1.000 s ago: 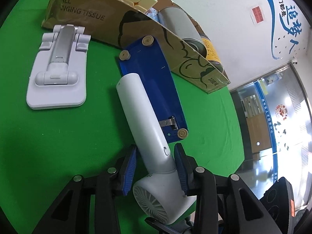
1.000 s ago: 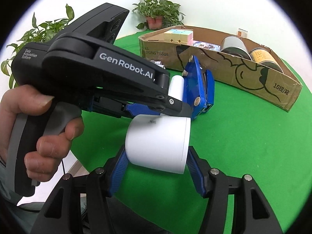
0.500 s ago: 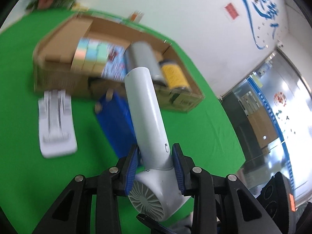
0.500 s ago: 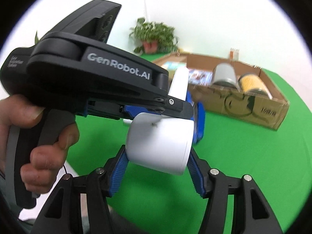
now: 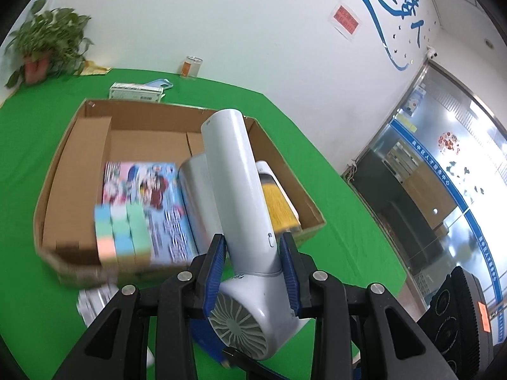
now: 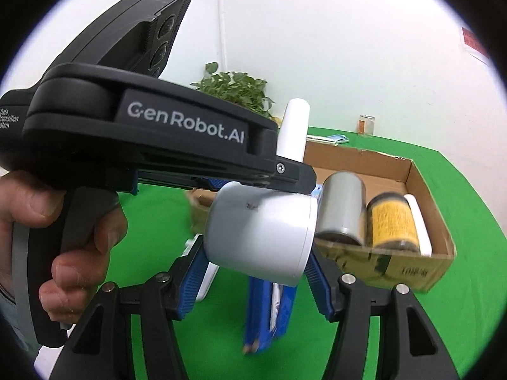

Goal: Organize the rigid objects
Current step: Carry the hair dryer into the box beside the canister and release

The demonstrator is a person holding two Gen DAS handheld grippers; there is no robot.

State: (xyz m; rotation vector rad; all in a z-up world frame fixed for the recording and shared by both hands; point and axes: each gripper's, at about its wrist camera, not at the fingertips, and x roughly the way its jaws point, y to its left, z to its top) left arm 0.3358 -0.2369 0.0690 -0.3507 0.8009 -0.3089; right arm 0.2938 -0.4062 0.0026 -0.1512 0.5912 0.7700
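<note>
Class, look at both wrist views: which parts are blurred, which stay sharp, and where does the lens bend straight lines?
Left wrist view: the box and its contents smear, the hair dryer stays sharp, the doorframe at right curves. Right wrist view: the cans and box front blur, the left gripper's logo is crisp, and a dark ring frames the picture.

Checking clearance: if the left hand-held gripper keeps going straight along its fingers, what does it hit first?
Likely the silver can in the cardboard box. The left hand-held gripper holds the hair dryer, whose handle points over it; depth is unclear.
</note>
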